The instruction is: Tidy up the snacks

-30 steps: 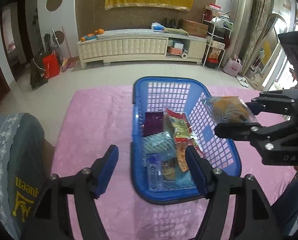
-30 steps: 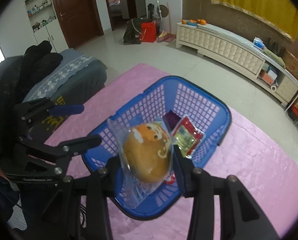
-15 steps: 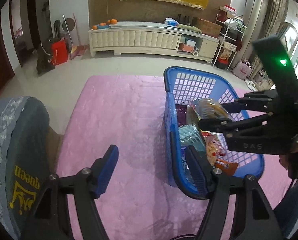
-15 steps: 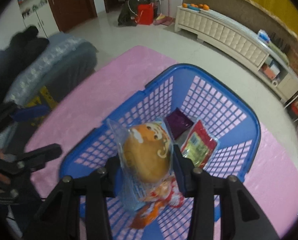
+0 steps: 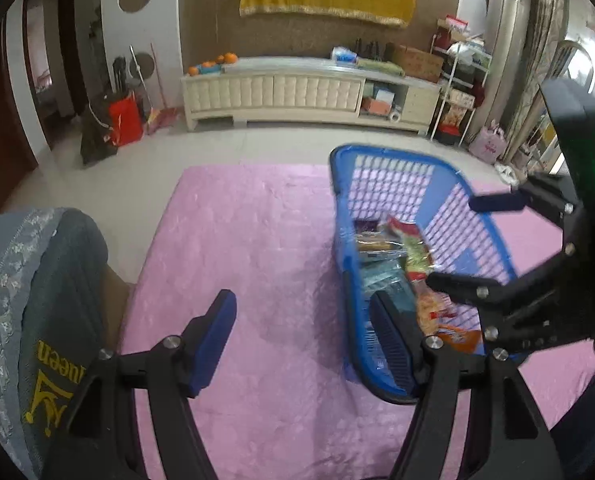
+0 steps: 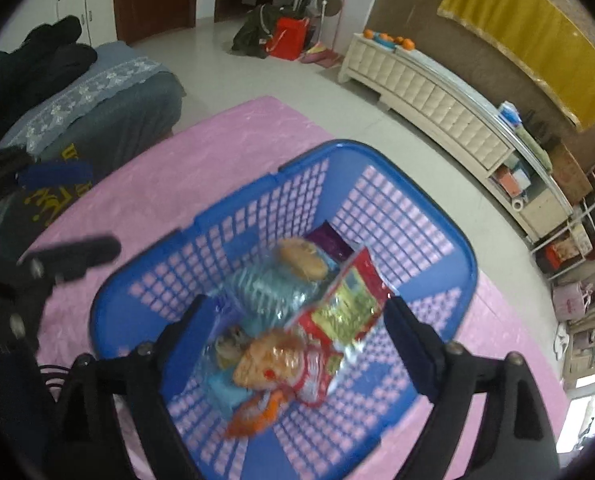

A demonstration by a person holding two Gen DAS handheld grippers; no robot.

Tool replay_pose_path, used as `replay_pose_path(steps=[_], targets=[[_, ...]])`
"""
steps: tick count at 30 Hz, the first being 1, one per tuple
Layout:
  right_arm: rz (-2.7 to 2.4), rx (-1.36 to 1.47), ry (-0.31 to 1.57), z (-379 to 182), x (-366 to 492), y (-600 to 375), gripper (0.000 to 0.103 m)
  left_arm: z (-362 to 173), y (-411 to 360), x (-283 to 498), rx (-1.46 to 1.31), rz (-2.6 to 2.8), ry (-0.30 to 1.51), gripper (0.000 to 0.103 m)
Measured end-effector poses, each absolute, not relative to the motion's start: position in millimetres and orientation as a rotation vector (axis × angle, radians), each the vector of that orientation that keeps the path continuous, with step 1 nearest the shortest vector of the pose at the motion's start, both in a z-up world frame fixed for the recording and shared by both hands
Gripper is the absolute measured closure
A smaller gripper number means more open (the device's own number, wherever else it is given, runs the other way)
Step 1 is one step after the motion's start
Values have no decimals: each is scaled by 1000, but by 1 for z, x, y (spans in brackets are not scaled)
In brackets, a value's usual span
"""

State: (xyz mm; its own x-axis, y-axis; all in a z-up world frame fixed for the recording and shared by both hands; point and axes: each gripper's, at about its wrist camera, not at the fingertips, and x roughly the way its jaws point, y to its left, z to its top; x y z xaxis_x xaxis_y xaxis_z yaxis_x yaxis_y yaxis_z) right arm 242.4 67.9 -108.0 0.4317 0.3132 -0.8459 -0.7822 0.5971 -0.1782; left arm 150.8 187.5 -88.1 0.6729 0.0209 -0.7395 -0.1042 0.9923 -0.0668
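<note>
A blue plastic basket [image 6: 377,196] stands on the pink cloth and holds several snack packets. The orange bun in its clear wrapper [image 6: 301,258] lies inside, toward the far end, next to a purple packet [image 6: 329,240] and a red and green packet [image 6: 345,300]. My right gripper [image 6: 293,340] is open and empty, right above the basket's near half. It also shows in the left wrist view [image 5: 465,244]. My left gripper [image 5: 301,340] is open and empty above the pink cloth, its right finger by the basket [image 5: 353,280] wall.
The pink cloth [image 5: 237,260] covers the table. A grey cushioned chair with yellow lettering [image 5: 37,320] stands at the table's left edge. A cream cabinet [image 5: 297,92] lines the far wall across tiled floor.
My right gripper has opened and let go of the orange bun packet, which now lies in the basket. My left gripper has drifted left, away from the basket.
</note>
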Motion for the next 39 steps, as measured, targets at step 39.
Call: replay_pose_path(steps=[39], targets=[[390, -141, 563, -23, 18, -149, 0, -11, 8, -51, 8, 13, 417, 0]])
